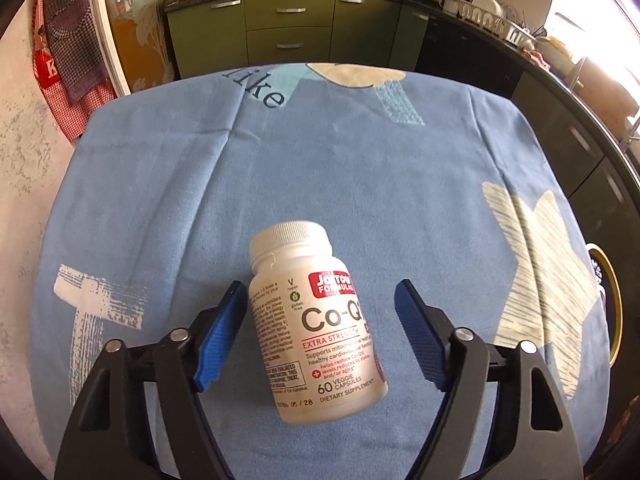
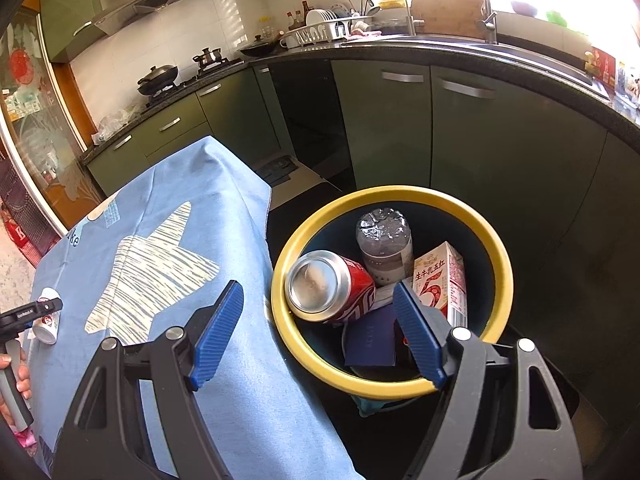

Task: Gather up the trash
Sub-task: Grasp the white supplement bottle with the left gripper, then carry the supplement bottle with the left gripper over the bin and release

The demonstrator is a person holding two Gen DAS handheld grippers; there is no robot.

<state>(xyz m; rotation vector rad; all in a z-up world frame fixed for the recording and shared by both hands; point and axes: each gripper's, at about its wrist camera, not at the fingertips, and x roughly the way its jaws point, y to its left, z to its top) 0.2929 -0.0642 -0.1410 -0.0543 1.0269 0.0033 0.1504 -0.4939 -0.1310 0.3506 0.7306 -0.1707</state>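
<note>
On the blue star-print tablecloth (image 1: 360, 184) a white supplement bottle (image 1: 316, 320) lies on its side, its long axis running away from the left gripper (image 1: 320, 312), cap at the far end and base toward the tongs, leaning a little to the left. The left gripper's blue pads (image 1: 222, 340) stand on either side of the bottle's body; the left pad is just beside the label, the right one apart from it, so nothing is clamped. Bare cloth spreads all round the bottle, with plenty of room before the far table edge.

Further right, the table's edge drops off just beside a yellow-rimmed bin (image 2: 500, 264). Inside it lie a red soda can (image 2: 332, 288), a crushed clear plastic bottle (image 2: 384, 244), a milk carton (image 2: 444, 284) and a dark blue card (image 2: 372, 336). The right gripper (image 2: 320, 320) hangs over the bin's near rim, jaws spread wide and empty.
</note>
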